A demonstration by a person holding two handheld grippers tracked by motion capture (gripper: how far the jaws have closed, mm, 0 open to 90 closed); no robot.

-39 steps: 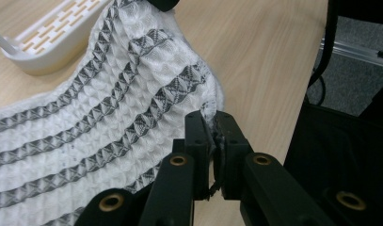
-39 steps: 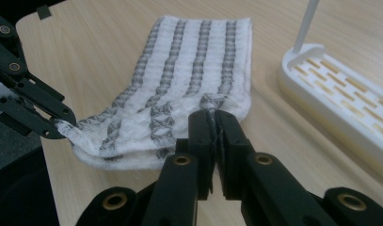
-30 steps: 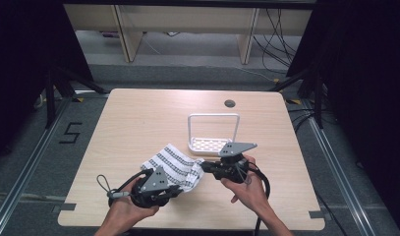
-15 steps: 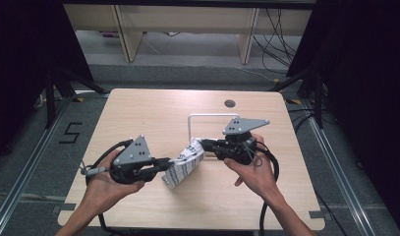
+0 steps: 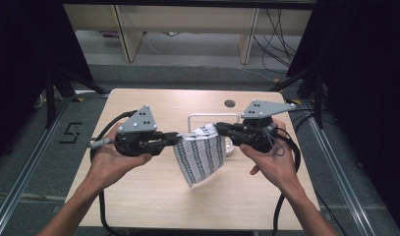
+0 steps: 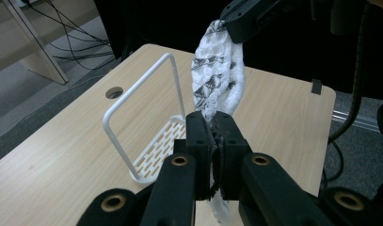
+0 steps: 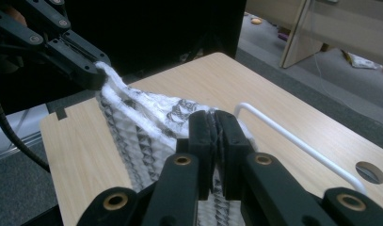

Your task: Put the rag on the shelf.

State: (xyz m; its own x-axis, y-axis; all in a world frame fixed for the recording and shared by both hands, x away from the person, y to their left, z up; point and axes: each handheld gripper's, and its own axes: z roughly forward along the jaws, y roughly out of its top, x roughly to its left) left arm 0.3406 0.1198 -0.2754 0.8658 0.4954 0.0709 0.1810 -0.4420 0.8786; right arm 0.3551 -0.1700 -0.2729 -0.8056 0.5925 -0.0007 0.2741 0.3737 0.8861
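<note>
Black-and-white patterned waffle-weave cloth [image 5: 201,155] hangs above the wooden table's [image 5: 138,196] middle, stretched between left gripper [image 5: 174,139] and right gripper [image 5: 218,129], both clamped tight on its upper corners, lower corner drooping.

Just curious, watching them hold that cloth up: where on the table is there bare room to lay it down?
The near table strip, in front of the hanging cloth, is bare, as is the far-left corner beside the white rack. The middle right is crowded: the rack stands there, with the right gripper over it and the left gripper opposite.
</note>
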